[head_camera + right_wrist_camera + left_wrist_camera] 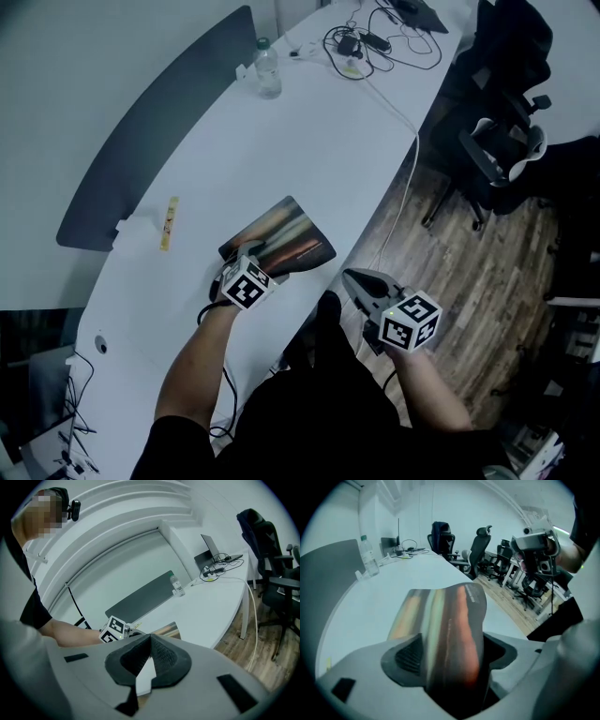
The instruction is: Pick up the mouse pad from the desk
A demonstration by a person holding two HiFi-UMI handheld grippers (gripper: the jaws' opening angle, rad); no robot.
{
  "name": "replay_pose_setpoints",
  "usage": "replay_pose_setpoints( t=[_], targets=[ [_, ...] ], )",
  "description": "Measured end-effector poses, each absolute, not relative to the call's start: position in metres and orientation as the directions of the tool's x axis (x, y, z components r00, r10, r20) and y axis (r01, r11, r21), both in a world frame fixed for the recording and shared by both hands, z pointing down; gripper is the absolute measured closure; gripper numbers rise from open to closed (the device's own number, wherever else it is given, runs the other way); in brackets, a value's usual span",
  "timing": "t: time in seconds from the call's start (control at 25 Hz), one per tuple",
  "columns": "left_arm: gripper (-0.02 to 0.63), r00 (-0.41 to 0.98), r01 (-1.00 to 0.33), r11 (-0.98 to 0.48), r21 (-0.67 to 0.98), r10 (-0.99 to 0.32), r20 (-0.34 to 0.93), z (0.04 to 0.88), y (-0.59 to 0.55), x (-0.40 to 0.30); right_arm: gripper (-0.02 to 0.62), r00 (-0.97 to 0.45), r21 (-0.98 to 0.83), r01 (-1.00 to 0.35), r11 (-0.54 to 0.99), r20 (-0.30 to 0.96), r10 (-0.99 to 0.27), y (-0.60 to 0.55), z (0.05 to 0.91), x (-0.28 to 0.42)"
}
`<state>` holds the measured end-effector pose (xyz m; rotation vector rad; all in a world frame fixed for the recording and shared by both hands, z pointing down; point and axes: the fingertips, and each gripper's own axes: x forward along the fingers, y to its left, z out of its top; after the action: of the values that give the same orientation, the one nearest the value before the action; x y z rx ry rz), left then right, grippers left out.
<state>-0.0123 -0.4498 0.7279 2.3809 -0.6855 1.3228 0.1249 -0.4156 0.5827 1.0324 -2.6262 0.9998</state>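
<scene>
The mouse pad [291, 234], dark with orange and pale streaks, lies near the front edge of the white desk [281, 150]. My left gripper [248, 261] is at its near edge. In the left gripper view the mouse pad [445, 620] arches up between the jaws and fills the gap, so the left gripper [452, 656] is shut on it. My right gripper [352, 279] hangs off the desk's edge over the floor, to the right of the pad. Its tips [150, 639] meet with nothing between them. The right gripper view also shows the mouse pad [166, 631] beyond those tips.
A water bottle [268, 67] and a tangle of cables [375, 42] sit at the desk's far end. A yellow strip [169, 222] lies left of the pad. A grey partition [159, 122] lines the far side. Office chairs [497, 150] stand on the wood floor at right.
</scene>
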Motion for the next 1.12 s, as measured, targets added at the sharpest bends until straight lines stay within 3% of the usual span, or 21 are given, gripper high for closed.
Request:
replay_pose_setpoints(
  t=[0.04,0.12,0.32,0.76,1.12],
  targets=[
    [0.276,0.45,-0.583,-0.811,0.052,-0.269,0.851,0.724,-0.457,-0.017,0.591,-0.751,-0.531,-0.653,0.54,0.36,-0.553,-0.414,0.583,0.126],
    [0.343,0.447,-0.608,-0.792,0.053,-0.287,0.847,0.721,-0.465,-0.023,0.592,-0.748,-0.532,-0.656,0.535,0.362,-0.556,-0.411,0.584,0.128],
    [0.356,0.46,-0.644,-0.761,0.077,-0.304,0.835,0.717,-0.463,-0.023,0.592,-0.739,-0.53,-0.665,0.526,0.366,-0.566,-0.405,0.58,0.135],
    [0.503,0.467,-0.705,-0.708,-0.044,-0.509,0.723,0.644,-0.448,-0.041,0.592,-0.742,-0.479,-0.666,0.572,0.351,-0.571,-0.386,0.545,0.116],
    [0.526,0.509,-0.76,-0.649,-0.015,-0.609,0.609,0.592,-0.397,-0.073,0.591,-0.746,-0.416,-0.665,0.62,0.34,-0.572,-0.341,0.516,0.08]
  ],
)
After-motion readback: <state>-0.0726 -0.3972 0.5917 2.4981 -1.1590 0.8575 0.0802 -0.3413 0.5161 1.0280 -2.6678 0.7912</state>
